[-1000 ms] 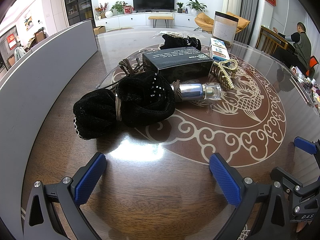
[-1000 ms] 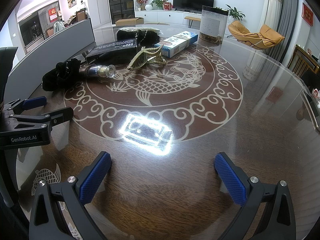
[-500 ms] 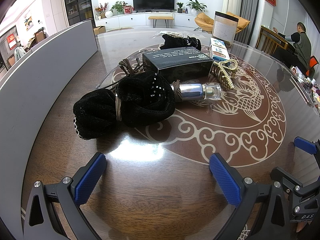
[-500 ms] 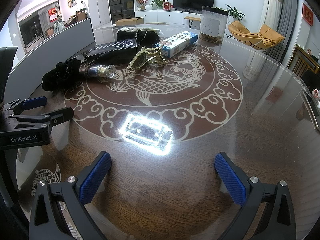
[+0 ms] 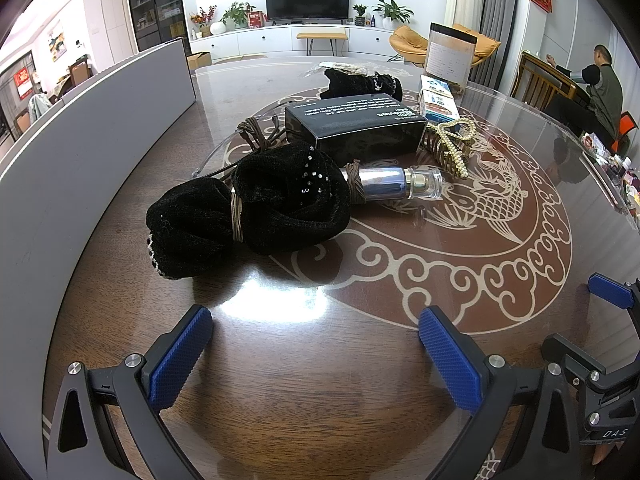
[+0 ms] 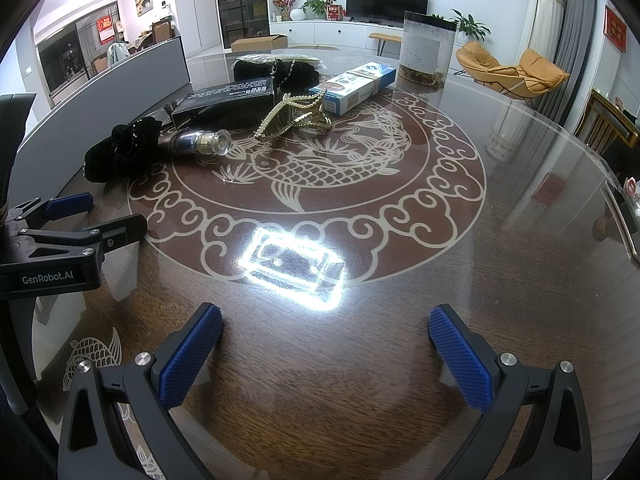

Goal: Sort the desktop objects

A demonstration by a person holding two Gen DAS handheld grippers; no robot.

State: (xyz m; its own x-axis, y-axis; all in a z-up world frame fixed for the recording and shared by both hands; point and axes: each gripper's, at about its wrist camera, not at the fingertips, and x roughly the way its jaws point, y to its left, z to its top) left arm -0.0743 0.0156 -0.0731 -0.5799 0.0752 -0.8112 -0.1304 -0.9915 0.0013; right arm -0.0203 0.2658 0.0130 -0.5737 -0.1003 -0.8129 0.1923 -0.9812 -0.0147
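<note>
Sorting has not visibly begun: both claws hang low over the glass-topped table (image 6: 520, 208) with nothing in them. The left gripper (image 5: 316, 344) is spread wide, its blue pads empty, and the right gripper (image 6: 326, 344) is spread just as wide over a bare patch of wood and a bright lamp reflection.

The clutter lies ahead of both claws. Directly in front of the left claw, and nearest to it, sits a black velvet scrunchie (image 5: 248, 208) with small rhinestones. Just beyond it to the right lies a small perfume bottle (image 5: 394, 184) on its side, brown hair ties wound round its near end. Behind those rests a black box (image 5: 360, 128), with a pearl hair claw (image 5: 450, 142) beside its right end, a blue-and-white carton (image 5: 438, 100) further back, and a second black fabric piece (image 5: 360, 84) farthest off. From the right claw the same pile lies ahead and to the left, well apart.

The step in hand looks like choosing a first item. The scrunchie seems the natural pick for the left claw: advance forward, lower the pads around the soft bulk and close gently. It touches the bottle's ties, so lifting may drag them.
</note>
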